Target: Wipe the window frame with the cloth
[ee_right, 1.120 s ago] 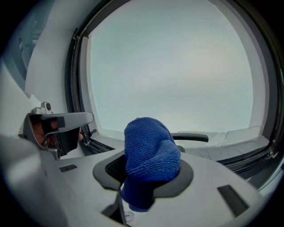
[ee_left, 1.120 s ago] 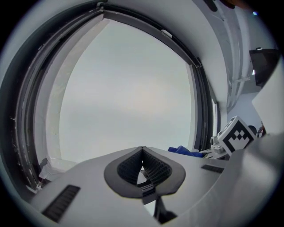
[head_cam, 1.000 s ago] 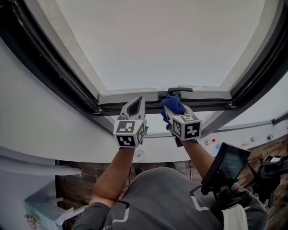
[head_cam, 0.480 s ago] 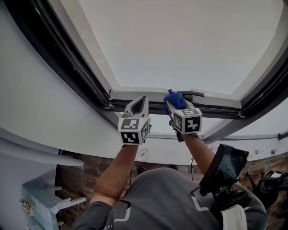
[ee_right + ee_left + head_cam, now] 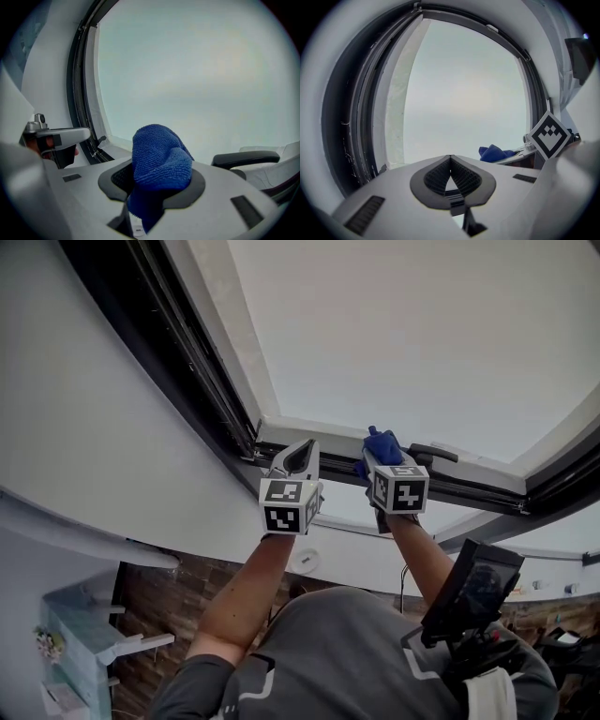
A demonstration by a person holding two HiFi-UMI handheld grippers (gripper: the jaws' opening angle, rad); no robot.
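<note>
At the far left the dark window frame (image 5: 173, 362) is seen running up beside the pale pane (image 5: 403, 334), and its lower rail (image 5: 478, 489) joins it at the corner where both tools are raised. The left gripper (image 5: 301, 450) is held just beside that corner, its jaws closed tip to tip with nothing between them. To its right the right gripper (image 5: 382, 451) is clenched on a bunched blue cloth (image 5: 161, 157), which is carried at the lower rail; whether it touches cannot be settled. Further right a black window handle (image 5: 433, 453) lies along the rail. Wiping of the lower rail is judged to be in hand. The next move is judged to call for the cloth to be pressed onto the rail and drawn along it, the handle being skirted
</note>
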